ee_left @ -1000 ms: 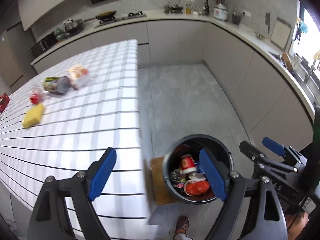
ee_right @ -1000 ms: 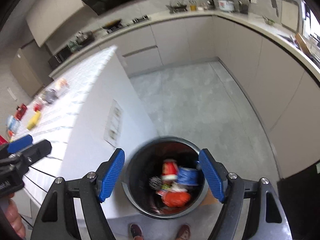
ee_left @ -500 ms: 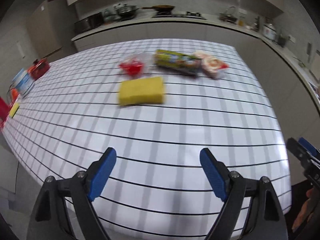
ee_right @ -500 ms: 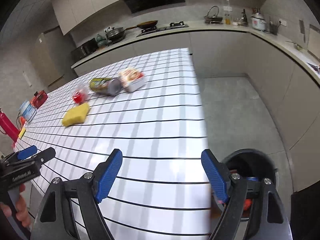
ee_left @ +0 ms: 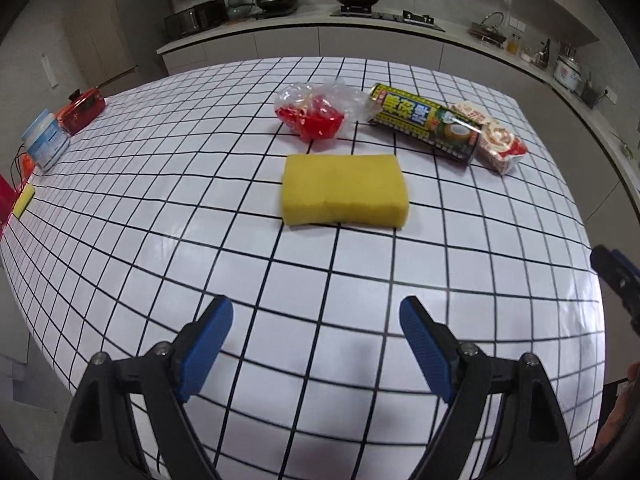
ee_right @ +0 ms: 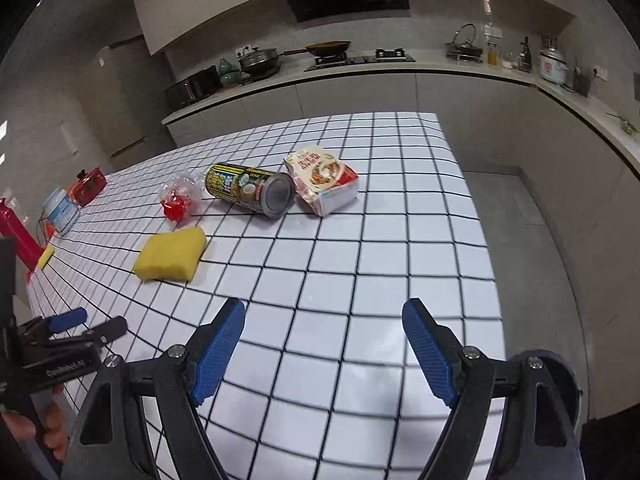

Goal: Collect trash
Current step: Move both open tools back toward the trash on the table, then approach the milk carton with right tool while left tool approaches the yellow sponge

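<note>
- Jaws of the left gripper [ee_left: 316, 344] stand wide apart and hold nothing, low in the left wrist view, above the gridded white table [ee_left: 500, 280].
- Yellow sponge [ee_left: 345, 189] lies flat at frame centre, well ahead of the blue pads.
- Clear bag with red contents [ee_left: 318, 114] sits just beyond the sponge; a can [ee_left: 425, 123] lies on its side to the right of the bag, and a printed packet [ee_left: 496, 141] touches the can's right end.
- White jar [ee_left: 45, 140] and a red box [ee_left: 82, 110] stand at the left edge.
- Right gripper's tip shows at the right edge.
- Jaws of the right gripper [ee_right: 323, 348] are likewise spread wide and hold nothing, low in the right wrist view.
- Sponge [ee_right: 171, 254] lies left of centre; the bag [ee_right: 179, 198], can [ee_right: 250, 193] and packet [ee_right: 322, 184] form a row above it.
- Rim of a dark bin [ee_right: 560, 364] shows at lower right, off the table edge, partly hidden by the gripper.
- Left gripper [ee_right: 86, 326] appears at lower left.
</note>
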`<state>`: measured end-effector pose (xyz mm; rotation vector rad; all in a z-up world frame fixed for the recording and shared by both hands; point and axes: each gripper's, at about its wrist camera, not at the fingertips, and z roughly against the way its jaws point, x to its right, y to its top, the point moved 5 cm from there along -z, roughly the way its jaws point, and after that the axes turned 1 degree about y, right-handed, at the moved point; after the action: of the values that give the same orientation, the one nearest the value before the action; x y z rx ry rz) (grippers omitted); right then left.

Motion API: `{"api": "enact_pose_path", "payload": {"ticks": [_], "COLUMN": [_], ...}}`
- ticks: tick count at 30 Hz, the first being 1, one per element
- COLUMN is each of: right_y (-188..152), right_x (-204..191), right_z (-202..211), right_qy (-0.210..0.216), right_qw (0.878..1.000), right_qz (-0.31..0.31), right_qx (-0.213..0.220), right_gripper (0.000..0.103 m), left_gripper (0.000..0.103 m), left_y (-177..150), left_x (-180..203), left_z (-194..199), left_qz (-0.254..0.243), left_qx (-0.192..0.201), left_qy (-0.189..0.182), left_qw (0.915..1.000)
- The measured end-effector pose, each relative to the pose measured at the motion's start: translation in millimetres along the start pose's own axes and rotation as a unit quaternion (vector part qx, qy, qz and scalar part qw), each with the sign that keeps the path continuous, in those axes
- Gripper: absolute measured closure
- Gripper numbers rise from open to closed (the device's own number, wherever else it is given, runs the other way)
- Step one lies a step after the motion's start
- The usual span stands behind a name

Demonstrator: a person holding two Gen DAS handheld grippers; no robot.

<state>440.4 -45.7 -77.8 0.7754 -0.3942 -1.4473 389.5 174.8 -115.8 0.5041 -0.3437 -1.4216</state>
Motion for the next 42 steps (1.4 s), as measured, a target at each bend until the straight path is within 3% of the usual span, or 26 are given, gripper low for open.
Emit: {"api": "enact_pose_path", "payload": {"ticks": [3, 12, 17, 22, 29, 37, 42], "right_y": [10, 23, 25, 30, 41, 48, 45], "right_x": [-3, -18, -29, -29, -14, -8, -10], "right_z": [-13, -41, -52, -59, -69, -77, -77], "right_qy": [0.012, 0.034, 0.017, -0.010, -0.043, -0.031, -0.018], "right_qw": [1.000, 0.999, 1.000, 1.000, 0.999, 0.999, 0.999], "right_qz": [0.009, 0.019, 0.019, -0.005, -0.019, -0.019, -0.012], "right_qx": [0.001, -0.014, -0.017, -0.016, -0.017, -0.020, -0.023], "right_gripper": [0.020, 0.020, 0.020, 0.020, 0.020, 0.020, 0.020], "left_gripper": [0.017, 0.017, 0.015, 0.015, 0.016, 0.016, 0.016], "left_y": [7, 22, 30, 50, 73, 72, 64], "left_x": [-5, -18, -36, -55, -85, -72, -59], "left_z": [-15, -41, -65, -77, -93, -66, -62], "left_qz": [0.004, 0.008, 0.009, 0.004, 0.032, 0.045, 0.028], "left_qx": [-0.012, -0.030, -0.046, -0.037, -0.030, -0.013, -0.017], "left_qy": [0.022, 0.035, 0.029, 0.028, 0.052, 0.013, 0.015], "left_qw": [0.9997, 0.9989, 0.9985, 0.9989, 0.9977, 0.9988, 0.9993]}}
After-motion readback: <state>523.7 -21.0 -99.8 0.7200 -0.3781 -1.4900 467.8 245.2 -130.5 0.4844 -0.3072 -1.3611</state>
